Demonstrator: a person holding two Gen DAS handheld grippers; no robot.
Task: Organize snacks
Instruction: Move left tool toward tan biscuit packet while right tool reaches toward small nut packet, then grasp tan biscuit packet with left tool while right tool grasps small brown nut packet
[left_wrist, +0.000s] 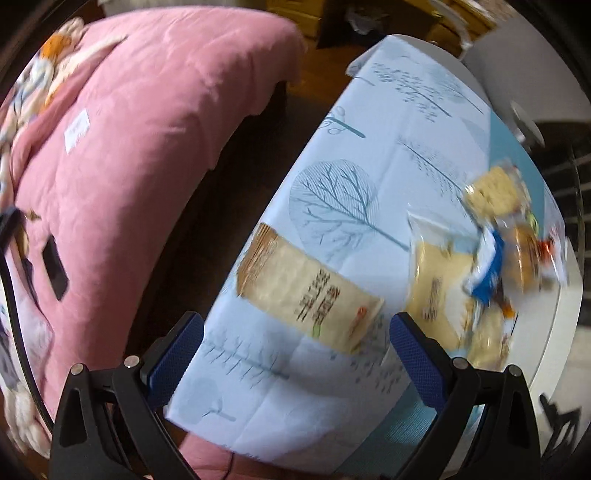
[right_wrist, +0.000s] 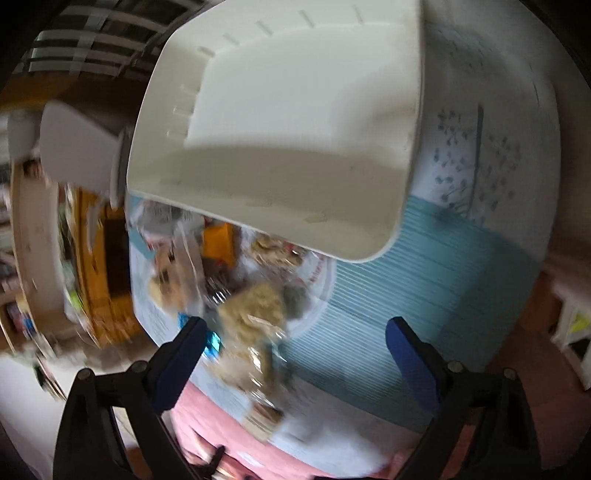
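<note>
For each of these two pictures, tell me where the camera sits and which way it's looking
Left wrist: on the left gripper, looking over a beige snack packet on the tree-print tablecloth; both blue fingers show, open.
Right wrist: on the right gripper, facing a white bin; fingers open.
Shared: the tablecloth and the blurred snack pile.

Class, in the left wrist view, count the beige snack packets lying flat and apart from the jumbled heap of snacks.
2: one beige packet near the tablecloth's left edge, another beige packet partly beneath the snack heap. Blur may hide more.
</note>
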